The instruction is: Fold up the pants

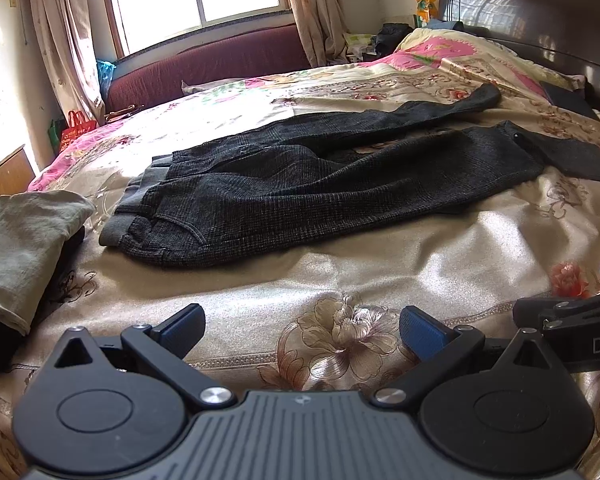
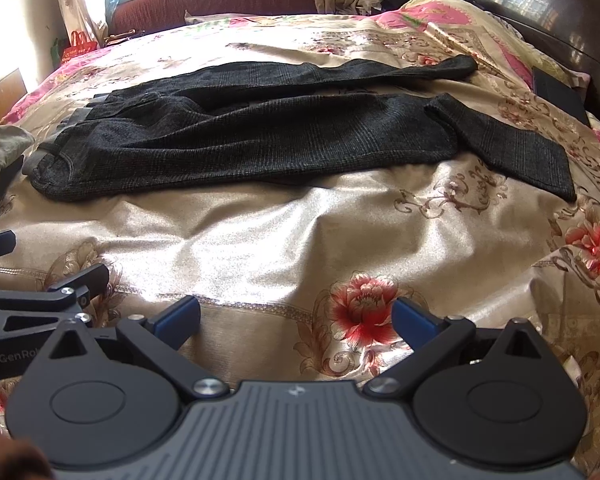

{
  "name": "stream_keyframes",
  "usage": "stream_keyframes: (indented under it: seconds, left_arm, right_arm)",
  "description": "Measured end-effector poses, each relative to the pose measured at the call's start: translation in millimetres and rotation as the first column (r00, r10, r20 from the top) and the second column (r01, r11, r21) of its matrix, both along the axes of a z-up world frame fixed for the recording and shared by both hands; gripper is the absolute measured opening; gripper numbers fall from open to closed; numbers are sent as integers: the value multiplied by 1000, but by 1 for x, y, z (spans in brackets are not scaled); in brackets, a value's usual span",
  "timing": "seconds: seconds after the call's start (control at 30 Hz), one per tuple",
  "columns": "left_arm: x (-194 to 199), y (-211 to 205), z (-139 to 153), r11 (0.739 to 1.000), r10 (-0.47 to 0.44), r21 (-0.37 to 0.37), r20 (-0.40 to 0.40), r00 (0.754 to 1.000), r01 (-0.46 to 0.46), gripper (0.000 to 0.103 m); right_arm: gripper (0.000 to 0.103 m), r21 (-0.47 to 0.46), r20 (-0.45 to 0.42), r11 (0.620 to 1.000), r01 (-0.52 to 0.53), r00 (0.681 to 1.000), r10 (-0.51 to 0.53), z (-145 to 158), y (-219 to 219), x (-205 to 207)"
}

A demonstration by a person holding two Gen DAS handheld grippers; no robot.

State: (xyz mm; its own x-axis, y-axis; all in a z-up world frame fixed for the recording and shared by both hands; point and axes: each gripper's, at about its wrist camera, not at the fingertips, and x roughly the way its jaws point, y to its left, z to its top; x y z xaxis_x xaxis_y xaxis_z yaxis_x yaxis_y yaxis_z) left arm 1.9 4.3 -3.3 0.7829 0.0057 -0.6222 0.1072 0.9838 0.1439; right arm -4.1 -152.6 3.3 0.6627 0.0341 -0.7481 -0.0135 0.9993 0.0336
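Broadly, the dark checked pants (image 2: 244, 140) are laid out lengthwise across the middle of the bed, on the floral bedspread (image 2: 300, 232), with the grey waistband (image 1: 136, 200) turned toward the left and the two legs run out toward the headboard (image 1: 540, 12) on the right. The legs are not yet brought together: the far leg (image 1: 440, 110) is stretched out almost straight, while the near leg is bent back on itself at its end, so that its cuff (image 2: 540, 160) is angled toward the near edge of the bed. Such a spread suggests that the garment has been set flat so that a first lengthwise fold can be made; no fold appears to have been started.

Both tools are held low over bare bedspread at the near side, well apart from the cloth. The left gripper (image 1: 302, 330) is seen with its blue pads spread wide and nothing between them, aimed roughly at the waistband end. The right gripper (image 2: 296, 320) is likewise released and empty, aimed more toward the legs. Each is caught at the edge of the other's view, so they are held just beside one another.

A folded olive garment (image 1: 24, 240) is left at the left edge of the bed, near the waistband; whether it touches the pants cannot be told, as the gap is shadowed. It is probably a finished piece set aside.
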Motion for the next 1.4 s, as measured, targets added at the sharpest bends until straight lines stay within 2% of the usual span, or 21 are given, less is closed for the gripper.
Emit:
stream_keyframes:
  seconds: [0.43,0.87,1.07,1.2,1.4]
  left_arm:
    - [2,3,-1,1000,11,8,9,1000,-11,103]
    - [16,16,-1,999,43,14,20,999,-43,103]
    - [32,44,1,996,92,-14,26,995,-92,103]
    - [48,70,1,989,146,8,42,988,-147,103]
    - [88,113,-5,974,226,-3,31,974,-226,103]
  right_arm:
    - [100,-11,10,1000,-17,1000,17,1,5,4]
    - [100,-3,15,998,-58,998,58,1,19,25]
    - [100,-17,53,993,-120,991,121,7,43,47]
    - [100,-33,88,982,-189,978,191,11,64,66]
    - [100,-104,121,944,-313,938,325,8,98,96]
